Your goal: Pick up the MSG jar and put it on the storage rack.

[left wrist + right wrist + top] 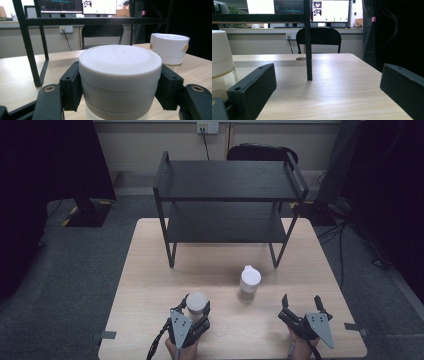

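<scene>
Both fingers (71,88) against jar (120,75).

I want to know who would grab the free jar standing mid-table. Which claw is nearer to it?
Left, though not by much. The left claw, shut on another jar, sits just beside the free jar. The right claw stands open, slightly farther off on the other side.

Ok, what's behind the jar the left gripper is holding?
Behind the held jar, to its right in the left gripper view, a second white-lidded jar stands on the table, with the black shelf farther back. The held jar covers that jar's lower left side.
</scene>
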`<action>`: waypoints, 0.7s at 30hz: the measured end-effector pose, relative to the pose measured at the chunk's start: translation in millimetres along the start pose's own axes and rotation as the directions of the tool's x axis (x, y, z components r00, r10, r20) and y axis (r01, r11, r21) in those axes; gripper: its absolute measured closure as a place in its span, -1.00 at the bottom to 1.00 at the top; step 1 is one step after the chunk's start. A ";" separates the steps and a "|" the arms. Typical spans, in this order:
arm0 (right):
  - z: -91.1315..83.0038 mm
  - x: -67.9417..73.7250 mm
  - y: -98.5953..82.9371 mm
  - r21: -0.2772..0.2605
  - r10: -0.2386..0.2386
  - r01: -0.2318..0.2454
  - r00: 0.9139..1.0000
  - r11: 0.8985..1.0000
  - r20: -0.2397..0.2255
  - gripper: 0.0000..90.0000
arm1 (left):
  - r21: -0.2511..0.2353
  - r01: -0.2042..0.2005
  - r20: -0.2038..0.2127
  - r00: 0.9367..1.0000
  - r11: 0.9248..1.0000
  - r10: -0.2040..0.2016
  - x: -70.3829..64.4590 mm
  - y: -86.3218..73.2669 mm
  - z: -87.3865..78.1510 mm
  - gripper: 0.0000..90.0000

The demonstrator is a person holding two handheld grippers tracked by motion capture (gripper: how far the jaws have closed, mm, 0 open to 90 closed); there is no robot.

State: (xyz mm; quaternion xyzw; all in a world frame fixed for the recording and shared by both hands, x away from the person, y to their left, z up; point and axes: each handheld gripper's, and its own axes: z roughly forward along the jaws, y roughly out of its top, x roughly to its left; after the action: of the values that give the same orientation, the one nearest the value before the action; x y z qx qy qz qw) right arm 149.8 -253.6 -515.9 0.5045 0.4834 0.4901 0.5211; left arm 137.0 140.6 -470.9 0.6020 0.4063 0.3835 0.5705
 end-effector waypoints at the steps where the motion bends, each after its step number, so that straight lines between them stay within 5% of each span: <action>1: 0.0 0.0 0.0 0.000 0.000 0.000 1.000 1.000 0.000 -1.00 | -0.003 -0.009 0.004 1.000 1.000 0.009 0.2 1.3 -0.3 -0.24; 14: 0.0 -0.5 0.0 0.000 0.001 -0.001 1.000 1.000 -0.003 -1.00 | -0.029 -0.013 0.108 0.994 0.999 0.016 17.4 25.3 -3.7 -0.24; 21: 0.0 -0.5 0.0 0.000 0.000 0.000 1.000 1.000 -0.003 -1.00 | -0.047 -0.022 0.178 0.984 0.999 0.030 33.0 43.1 -1.9 -0.24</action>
State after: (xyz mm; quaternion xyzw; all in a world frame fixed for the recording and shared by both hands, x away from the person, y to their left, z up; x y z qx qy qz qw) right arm 149.7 -254.1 -515.9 0.5039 0.4841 0.4909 0.5203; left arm 149.8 171.1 -427.8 0.6264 0.3368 0.3443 0.6129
